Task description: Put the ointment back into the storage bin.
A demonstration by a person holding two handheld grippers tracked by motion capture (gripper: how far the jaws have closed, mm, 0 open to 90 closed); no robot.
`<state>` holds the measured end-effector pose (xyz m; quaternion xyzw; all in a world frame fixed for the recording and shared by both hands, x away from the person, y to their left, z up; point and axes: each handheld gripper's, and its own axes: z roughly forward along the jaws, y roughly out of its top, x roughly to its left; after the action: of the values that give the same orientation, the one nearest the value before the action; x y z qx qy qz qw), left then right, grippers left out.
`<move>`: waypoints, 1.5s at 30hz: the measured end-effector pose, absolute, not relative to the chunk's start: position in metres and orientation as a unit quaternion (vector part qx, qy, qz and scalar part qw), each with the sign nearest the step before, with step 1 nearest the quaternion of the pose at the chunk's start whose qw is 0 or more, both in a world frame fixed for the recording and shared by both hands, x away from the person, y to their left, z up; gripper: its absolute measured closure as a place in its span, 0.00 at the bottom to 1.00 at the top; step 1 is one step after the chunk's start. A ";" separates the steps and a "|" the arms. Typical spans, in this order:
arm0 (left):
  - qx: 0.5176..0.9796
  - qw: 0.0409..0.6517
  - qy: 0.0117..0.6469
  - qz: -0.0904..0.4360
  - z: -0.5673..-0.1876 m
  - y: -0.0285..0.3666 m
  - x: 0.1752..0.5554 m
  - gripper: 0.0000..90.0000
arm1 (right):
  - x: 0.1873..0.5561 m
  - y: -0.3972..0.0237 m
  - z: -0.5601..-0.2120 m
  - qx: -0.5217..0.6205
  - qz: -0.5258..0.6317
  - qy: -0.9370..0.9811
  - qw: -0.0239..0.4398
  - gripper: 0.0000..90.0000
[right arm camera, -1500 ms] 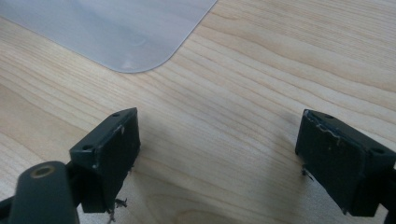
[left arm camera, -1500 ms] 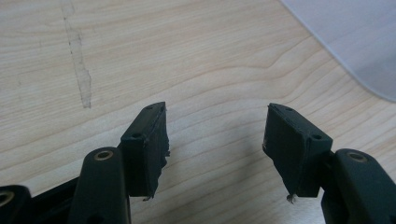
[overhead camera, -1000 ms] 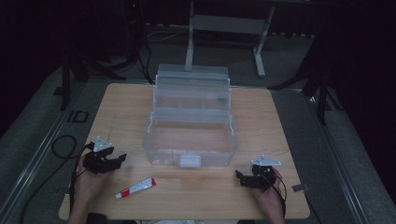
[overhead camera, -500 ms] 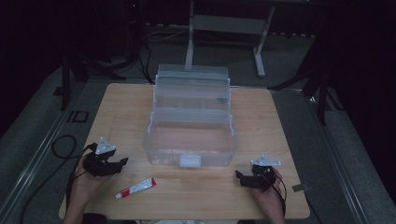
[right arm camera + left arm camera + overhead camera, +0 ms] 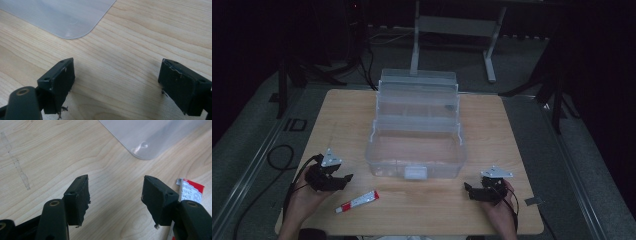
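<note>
A clear plastic tiered box [image 5: 417,135] stands open in the middle of the wooden table [image 5: 492,130]. A red and white tube [image 5: 357,201] lies near the front edge, left of centre. My left gripper [image 5: 343,179] rests on the table just left of the tube, jaws open with nothing between them. In the left gripper view the gripper [image 5: 115,192] has the tube's end [image 5: 190,191] beside its right jaw and a box corner [image 5: 145,147] ahead. My right gripper [image 5: 469,190] sits open at the front right; its own view [image 5: 116,77] shows bare wood between the jaws and another box corner [image 5: 72,27].
Table legs and a metal frame [image 5: 452,25] stand on the dark floor beyond the table. Black cables [image 5: 274,155] lie on the floor at the left. A small grey scrap [image 5: 532,201] sits near the table's right front corner.
My left gripper has shifted slightly right, towards the tube. The right gripper has stayed where it was.
</note>
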<state>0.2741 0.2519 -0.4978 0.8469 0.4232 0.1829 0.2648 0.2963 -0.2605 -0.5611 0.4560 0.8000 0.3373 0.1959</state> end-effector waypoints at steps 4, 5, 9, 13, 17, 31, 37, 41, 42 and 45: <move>0.853 0.260 0.415 0.183 -0.495 0.250 0.272 0.44 | 0.296 -0.260 -0.561 0.456 0.337 0.800 0.196 0.15; 0.857 0.254 0.409 0.182 -0.494 0.250 0.271 0.44 | 0.296 -0.261 -0.561 0.456 0.337 0.800 0.196 0.15; 0.866 0.246 0.397 0.178 -0.491 0.249 0.269 0.43 | 0.296 -0.261 -0.561 0.456 0.337 0.800 0.196 0.15; 0.873 0.238 0.389 0.174 -0.489 0.249 0.267 0.43 | 0.296 -0.260 -0.561 0.456 0.337 0.800 0.196 0.15; 0.880 0.230 0.379 0.170 -0.486 0.248 0.265 0.44 | 0.296 -0.260 -0.561 0.456 0.337 0.800 0.196 0.15; 0.900 0.213 0.345 0.160 -0.479 0.238 0.263 0.44 | 0.296 -0.260 -0.561 0.457 0.337 0.799 0.197 0.15; 0.907 0.210 0.332 0.152 -0.478 0.234 0.261 0.45 | 0.296 -0.260 -0.561 0.456 0.337 0.800 0.197 0.15; 0.913 0.200 0.323 0.146 -0.477 0.232 0.260 0.45 | 0.296 -0.260 -0.561 0.456 0.337 0.800 0.197 0.15; 0.913 0.200 0.323 0.146 -0.477 0.232 0.260 0.45 | 0.296 -0.260 -0.561 0.456 0.337 0.800 0.197 0.15; 0.917 0.195 0.318 0.142 -0.477 0.231 0.259 0.46 | 0.296 -0.260 -0.561 0.456 0.338 0.799 0.197 0.15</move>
<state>0.2595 0.2315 -0.4768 0.9170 0.3178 0.1419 0.1948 0.2962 -0.2604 -0.5613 0.4562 0.7993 0.3378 0.1972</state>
